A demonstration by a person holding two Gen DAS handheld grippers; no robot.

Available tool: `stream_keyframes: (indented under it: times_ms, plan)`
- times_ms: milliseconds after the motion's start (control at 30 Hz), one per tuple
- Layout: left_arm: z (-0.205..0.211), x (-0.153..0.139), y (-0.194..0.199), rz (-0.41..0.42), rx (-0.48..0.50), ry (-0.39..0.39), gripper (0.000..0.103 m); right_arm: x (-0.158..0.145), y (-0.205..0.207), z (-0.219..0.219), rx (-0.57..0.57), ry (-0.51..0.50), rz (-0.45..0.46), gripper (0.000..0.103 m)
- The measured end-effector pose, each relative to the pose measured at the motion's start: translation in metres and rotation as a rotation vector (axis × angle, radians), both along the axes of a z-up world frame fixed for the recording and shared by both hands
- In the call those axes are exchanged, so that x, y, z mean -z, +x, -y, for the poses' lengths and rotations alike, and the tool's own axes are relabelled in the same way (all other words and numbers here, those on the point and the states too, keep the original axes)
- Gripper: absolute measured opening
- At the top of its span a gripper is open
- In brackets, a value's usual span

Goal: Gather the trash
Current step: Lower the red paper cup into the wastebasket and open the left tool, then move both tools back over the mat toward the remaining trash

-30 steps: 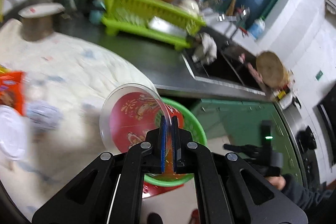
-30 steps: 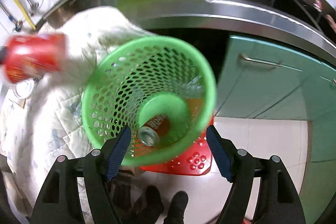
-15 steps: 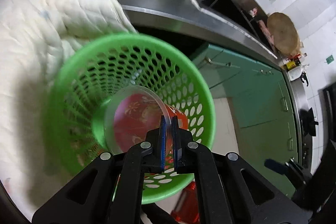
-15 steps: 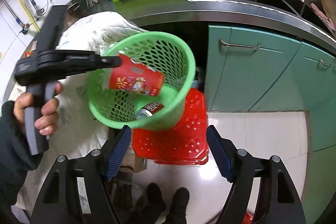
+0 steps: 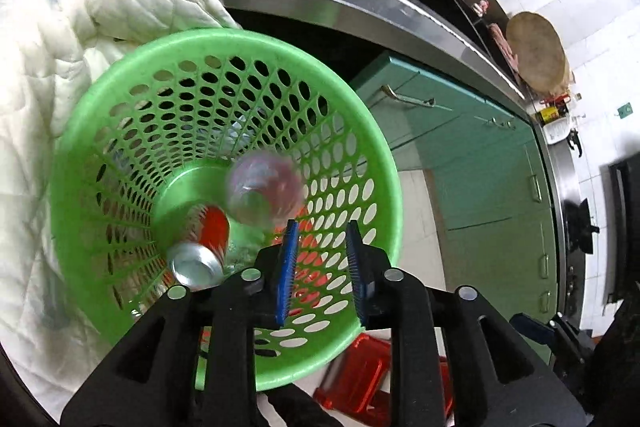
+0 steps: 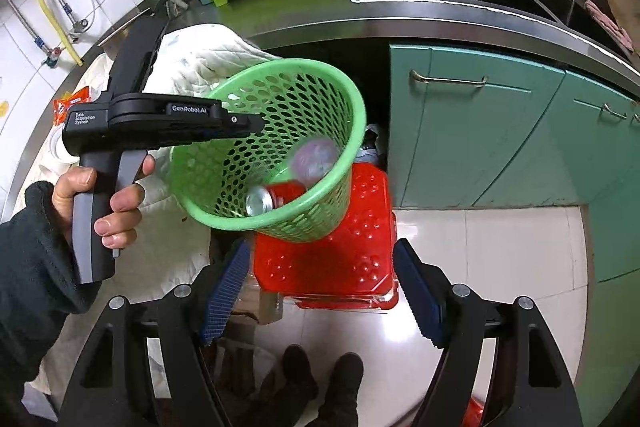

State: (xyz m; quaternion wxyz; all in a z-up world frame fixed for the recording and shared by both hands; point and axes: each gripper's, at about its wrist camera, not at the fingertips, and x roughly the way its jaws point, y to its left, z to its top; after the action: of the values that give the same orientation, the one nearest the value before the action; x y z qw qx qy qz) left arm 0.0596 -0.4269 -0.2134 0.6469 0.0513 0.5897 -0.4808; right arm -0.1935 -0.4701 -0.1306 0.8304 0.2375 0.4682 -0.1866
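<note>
The left hand-held gripper [image 5: 322,251], jaws just parted and empty, hangs over the green bin [image 5: 372,163]; the cup [image 5: 264,189] (blurred) lies inside beside a can [image 5: 202,247]. The right hand-held gripper [image 6: 320,291] gapes wide, empty.

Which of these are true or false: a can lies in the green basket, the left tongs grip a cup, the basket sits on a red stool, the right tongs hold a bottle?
1. A can lies in the green basket. True.
2. The left tongs grip a cup. False: they have just been opening, nothing is between them, and a blurred cup is inside the basket.
3. The basket sits on a red stool. True.
4. The right tongs hold a bottle. False: they are open and empty.
</note>
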Motion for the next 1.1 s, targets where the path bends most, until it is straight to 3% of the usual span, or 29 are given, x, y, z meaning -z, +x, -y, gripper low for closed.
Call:
stream_keyframes:
  times_ms: [300,500,867,1100]
  plan:
    - [-0.056,-0.066,0.006,0.153,-0.061,-0.048,0.03,-0.021,0.02,-0.013,-0.058,-0.033,0.04,0.071]
    - [-0.108,-0.106,0.014,0.236,-0.157,-0.062,0.03,-0.043,0.043,-0.026,-0.119,-0.068,0.084,0.071]
    - [-0.237,-0.154,0.026,0.384,-0.429,-0.046,0.035,-0.073,0.105,-0.07,-0.305,-0.095,0.154,0.071]
    - [-0.316,-0.172,0.03,0.436,-0.606,-0.032,0.036,-0.086,0.148,-0.101,-0.403,-0.097,0.201,0.071]
